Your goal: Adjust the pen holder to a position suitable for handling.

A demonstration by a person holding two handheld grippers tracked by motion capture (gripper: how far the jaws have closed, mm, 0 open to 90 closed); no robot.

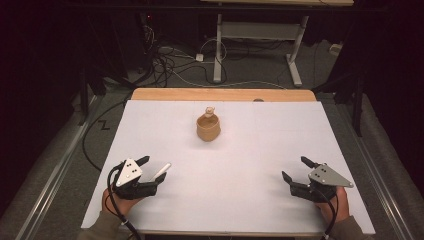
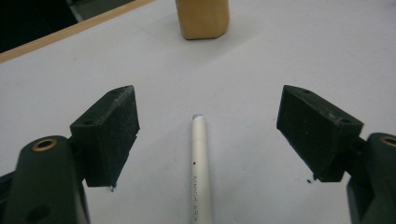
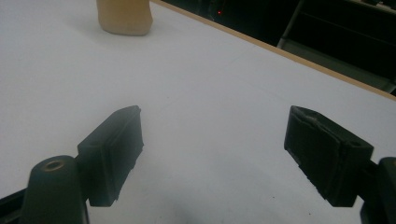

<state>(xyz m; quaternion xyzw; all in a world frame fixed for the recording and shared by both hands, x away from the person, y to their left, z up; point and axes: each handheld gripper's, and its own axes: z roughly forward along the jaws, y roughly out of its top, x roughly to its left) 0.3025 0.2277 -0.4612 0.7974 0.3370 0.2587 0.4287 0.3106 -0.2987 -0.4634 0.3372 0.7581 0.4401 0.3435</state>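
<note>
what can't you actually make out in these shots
- Pen: its rear end is cut off by the bottom edge of the left gripper view; the print on the barrel is too small to read.
- Tan cup: its top is cut off by the upper edge in both gripper views; the small item in it is too small to identify in the high view.
- Left hand-held gripper: hides part of the pen in the high view.
</note>
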